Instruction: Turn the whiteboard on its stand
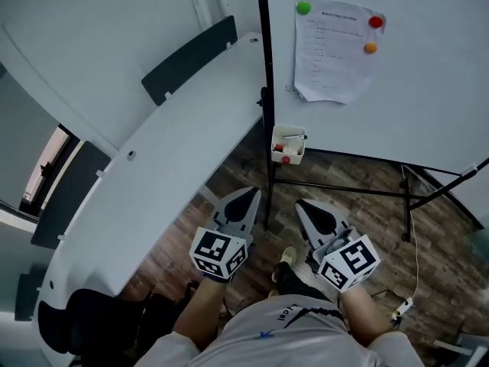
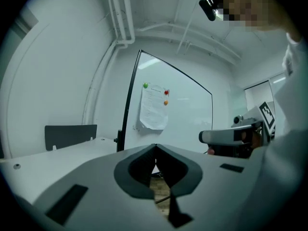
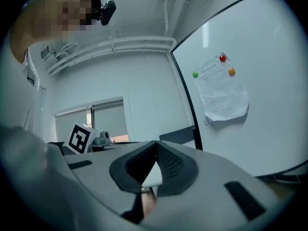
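Note:
The whiteboard [image 1: 412,67] stands upright on a black stand [image 1: 336,192], its black left edge [image 1: 264,67] just ahead of me. A paper sheet [image 1: 335,50] hangs on it under green, red and orange magnets. A small marker box [image 1: 288,145] is fixed at the frame's lower left corner. My left gripper [image 1: 254,193] and right gripper [image 1: 301,204] are held low, short of the board and apart from it. Both are shut with nothing between their fingertips. The board also shows ahead of the left gripper [image 2: 155,146], as whiteboard [image 2: 187,114], and of the right gripper [image 3: 157,142], as whiteboard [image 3: 260,109].
A long curved white desk [image 1: 153,174] with dark panels [image 1: 191,58] runs along the left, close to the board's edge. A black chair [image 1: 92,319] sits at the bottom left. The stand's legs and a cable with a plug [image 1: 403,306] lie on the wooden floor [image 1: 367,220].

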Available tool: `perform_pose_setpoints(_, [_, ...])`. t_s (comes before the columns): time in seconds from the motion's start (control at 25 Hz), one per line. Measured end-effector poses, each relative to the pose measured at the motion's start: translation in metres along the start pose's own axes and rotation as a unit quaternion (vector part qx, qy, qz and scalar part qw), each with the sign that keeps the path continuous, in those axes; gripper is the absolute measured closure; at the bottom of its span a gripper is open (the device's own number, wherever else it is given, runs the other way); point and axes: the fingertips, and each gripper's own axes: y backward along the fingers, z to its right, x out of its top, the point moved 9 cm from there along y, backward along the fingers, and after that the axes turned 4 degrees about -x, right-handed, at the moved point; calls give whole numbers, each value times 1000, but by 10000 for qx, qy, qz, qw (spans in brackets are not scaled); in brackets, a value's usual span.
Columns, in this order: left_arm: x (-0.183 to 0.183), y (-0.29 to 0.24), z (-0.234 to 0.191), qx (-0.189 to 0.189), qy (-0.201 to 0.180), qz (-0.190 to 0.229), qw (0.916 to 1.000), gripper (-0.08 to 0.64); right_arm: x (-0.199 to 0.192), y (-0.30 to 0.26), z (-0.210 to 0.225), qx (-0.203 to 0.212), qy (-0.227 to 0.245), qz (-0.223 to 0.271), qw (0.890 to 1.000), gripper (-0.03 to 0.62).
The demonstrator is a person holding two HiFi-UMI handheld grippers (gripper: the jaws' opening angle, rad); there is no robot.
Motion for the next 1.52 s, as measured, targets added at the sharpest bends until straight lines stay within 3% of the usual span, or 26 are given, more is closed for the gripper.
perform_pose_setpoints(0.44, [23, -113, -85, -389, -221, 0, 9990, 546, 19, -114, 90, 229, -239, 37, 9994, 580])
perform_pose_setpoints(0.68, [30, -152, -132, -702, -337, 8, 9970, 423, 24, -152, 106, 99, -266, -9, 9996, 580])
perform_pose_setpoints(0.88, [37, -187, -183, -1238, -371, -66, 9916, 345, 36, -184, 110, -497, -177, 90, 9986, 580])
perform_pose_setpoints(1.16, [35, -241, -248, -2246, -532, -260, 9726, 244, 42, -228, 94, -1239, -62, 130, 9922, 580])
perform_pose_setpoints(1.52, [9, -301, -251, -3538, -797, -611, 9299, 227, 35, -241, 83, -2167, -53, 53, 9762, 580])
